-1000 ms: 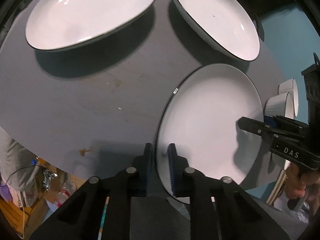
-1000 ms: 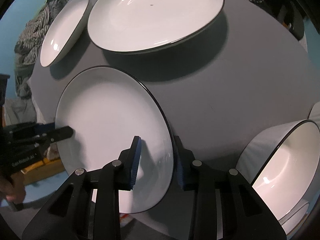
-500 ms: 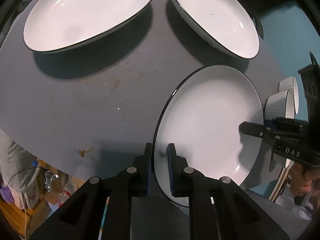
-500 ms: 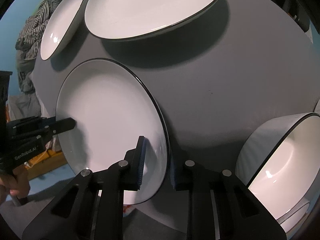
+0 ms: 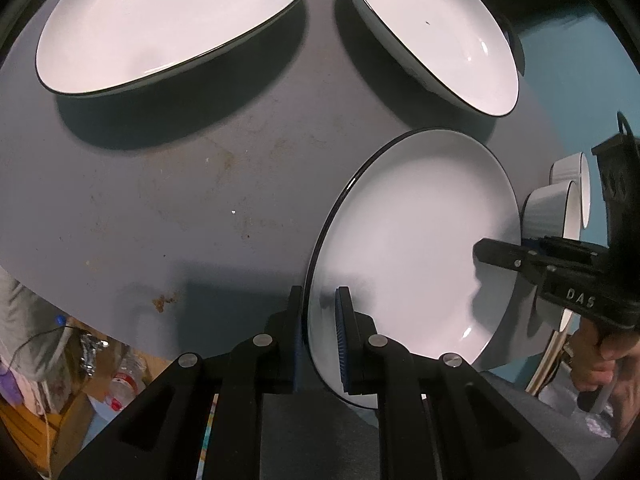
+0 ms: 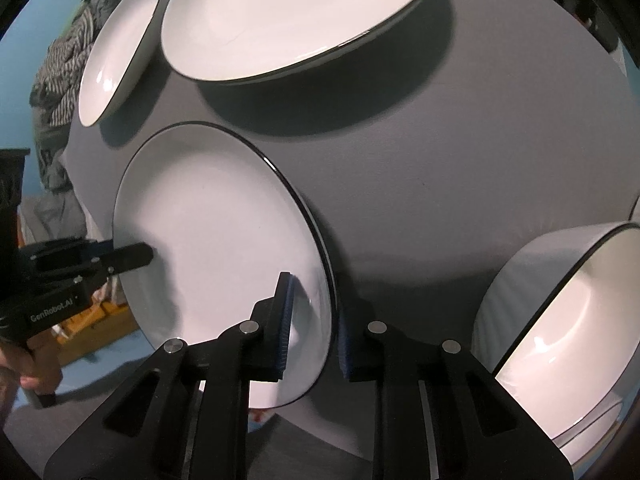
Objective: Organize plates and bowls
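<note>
Here, in the left wrist view, the plate [image 5: 416, 240] is seen clamped at its near rim by the left gripper [image 5: 320, 332], at the table [image 5: 160, 200] edge. In the right wrist view, the opposite rim stands between the right gripper [image 6: 314, 320] fingers, drawn close about it, so the plate spans both hands.

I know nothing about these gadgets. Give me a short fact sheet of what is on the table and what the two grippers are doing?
surface: grey table, stained in spots
held item: white plate with a dark rim
left gripper: shut on the plate's near rim
right gripper: astride the plate's opposite rim, one finger above and one below
other plates: two plates farther back on the table
bowls: white bowl beside the right gripper; a second bowl behind it
</note>
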`<state>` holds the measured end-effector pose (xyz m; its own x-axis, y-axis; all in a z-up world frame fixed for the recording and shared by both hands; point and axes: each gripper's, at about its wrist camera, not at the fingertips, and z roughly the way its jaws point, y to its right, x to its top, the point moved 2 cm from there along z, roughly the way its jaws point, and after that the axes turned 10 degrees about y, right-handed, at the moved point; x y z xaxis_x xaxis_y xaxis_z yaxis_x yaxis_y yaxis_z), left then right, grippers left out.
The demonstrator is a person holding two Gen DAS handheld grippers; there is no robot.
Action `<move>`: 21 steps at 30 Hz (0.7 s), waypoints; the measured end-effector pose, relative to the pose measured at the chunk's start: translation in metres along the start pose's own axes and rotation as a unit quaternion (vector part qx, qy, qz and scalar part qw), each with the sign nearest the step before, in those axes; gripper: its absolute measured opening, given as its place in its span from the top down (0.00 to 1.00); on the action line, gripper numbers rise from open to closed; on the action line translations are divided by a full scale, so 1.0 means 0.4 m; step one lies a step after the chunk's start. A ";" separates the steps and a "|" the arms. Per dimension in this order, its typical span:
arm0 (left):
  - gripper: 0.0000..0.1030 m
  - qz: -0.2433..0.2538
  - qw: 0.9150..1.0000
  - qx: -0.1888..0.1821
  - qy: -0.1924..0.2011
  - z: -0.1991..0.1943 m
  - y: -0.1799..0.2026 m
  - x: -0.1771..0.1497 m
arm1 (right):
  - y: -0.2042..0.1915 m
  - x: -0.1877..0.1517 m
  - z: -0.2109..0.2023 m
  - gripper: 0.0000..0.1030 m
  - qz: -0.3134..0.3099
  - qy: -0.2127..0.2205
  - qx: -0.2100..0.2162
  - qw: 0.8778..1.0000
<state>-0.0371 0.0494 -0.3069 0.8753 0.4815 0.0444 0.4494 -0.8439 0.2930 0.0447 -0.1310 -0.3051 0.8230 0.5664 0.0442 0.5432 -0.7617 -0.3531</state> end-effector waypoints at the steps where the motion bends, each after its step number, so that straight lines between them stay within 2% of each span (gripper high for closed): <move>1: 0.87 0.001 1.000 0.003 -0.001 0.000 0.002 -0.001 | 0.002 0.000 0.001 0.81 0.006 0.000 0.000 1.000; 10: 0.87 -0.008 1.000 0.005 0.001 -0.021 0.005 0.017 | -0.003 0.016 -0.005 0.81 0.008 -0.014 0.002 1.000; 21: 0.87 -0.002 1.000 -0.010 0.015 -0.076 0.017 0.050 | 0.018 0.044 -0.061 0.82 0.010 0.005 0.004 1.000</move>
<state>-0.0221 0.0605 -0.2749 0.8673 0.4927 0.0713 0.4495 -0.8366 0.3132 0.0669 -0.1341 -0.2839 0.8350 0.5484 0.0462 0.5258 -0.7702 -0.3610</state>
